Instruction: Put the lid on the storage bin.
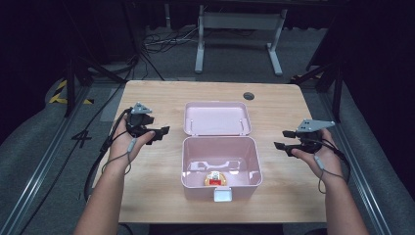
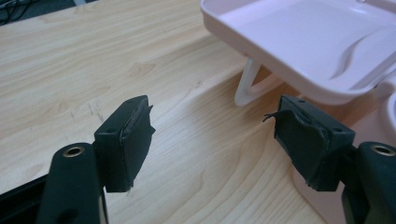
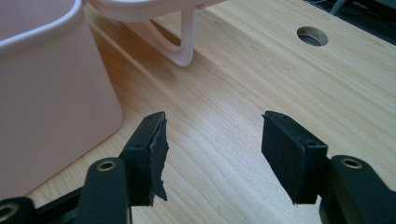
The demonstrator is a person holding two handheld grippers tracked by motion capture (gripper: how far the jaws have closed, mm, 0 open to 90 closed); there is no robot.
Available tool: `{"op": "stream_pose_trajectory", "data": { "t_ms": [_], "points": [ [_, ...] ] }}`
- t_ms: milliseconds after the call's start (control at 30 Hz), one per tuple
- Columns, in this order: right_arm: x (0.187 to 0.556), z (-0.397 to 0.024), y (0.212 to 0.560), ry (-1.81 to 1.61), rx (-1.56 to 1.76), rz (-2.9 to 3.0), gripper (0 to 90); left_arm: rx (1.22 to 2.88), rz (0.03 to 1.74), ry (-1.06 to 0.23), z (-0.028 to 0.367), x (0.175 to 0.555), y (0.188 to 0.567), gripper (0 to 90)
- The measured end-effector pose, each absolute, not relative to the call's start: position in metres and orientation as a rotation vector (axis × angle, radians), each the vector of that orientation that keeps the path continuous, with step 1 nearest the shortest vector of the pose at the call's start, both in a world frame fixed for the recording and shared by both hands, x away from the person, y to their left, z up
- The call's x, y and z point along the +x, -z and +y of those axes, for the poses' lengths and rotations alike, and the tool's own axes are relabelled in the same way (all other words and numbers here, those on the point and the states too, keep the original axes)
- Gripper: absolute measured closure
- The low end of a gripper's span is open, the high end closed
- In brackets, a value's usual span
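I see the pink lunch box point(image 1: 221, 164) mid-table, lid point(image 1: 217, 118) flung open away from me, latch point(image 1: 223, 195) facing me. Left gripper point(image 1: 160, 132) and right gripper point(image 1: 283, 139) flank it, both gaping, empty. The label on the small item point(image 1: 215, 179) inside is unreadable.

Pink box point(image 1: 220, 161); light wood-grain table point(image 1: 147, 196); red-yellow item point(image 1: 215, 179) inside.

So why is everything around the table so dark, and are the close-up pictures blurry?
High view: light falls on the table and pink box, and the room behind fades into shadow. Left gripper view: the box lid looks soft, with a bright patch of light on the wood. Right gripper view: the box wall up close is blurry, and the wood between the jaws shines.
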State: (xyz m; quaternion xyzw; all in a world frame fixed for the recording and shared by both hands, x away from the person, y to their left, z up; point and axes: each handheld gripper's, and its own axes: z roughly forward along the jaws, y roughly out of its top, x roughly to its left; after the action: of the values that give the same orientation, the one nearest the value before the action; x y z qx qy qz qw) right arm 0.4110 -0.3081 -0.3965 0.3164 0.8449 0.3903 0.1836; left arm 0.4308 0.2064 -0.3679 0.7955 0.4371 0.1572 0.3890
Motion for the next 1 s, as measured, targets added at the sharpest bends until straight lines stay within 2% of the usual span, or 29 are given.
{"op": "stream_pose_trajectory", "data": {
  "t_ms": [67, 567, 1000],
  "points": [
    [0.41, -0.308, 0.397, -1.104, 0.894, 2.383, 41.7, 2.025, 1.123, -0.37, 0.204, 0.434, 0.366, 28.8],
    [0.393, -0.318, 0.398, -1.104, 0.924, 2.365, 41.6, 1.966, 1.086, -0.367, 0.181, 0.476, 0.357, 20.4],
    [0.388, -0.32, 0.402, -1.091, 0.939, 2.375, 41.5, 1.954, 1.132, -0.281, 0.155, 0.522, 0.369, 25.2]
  ]
}}
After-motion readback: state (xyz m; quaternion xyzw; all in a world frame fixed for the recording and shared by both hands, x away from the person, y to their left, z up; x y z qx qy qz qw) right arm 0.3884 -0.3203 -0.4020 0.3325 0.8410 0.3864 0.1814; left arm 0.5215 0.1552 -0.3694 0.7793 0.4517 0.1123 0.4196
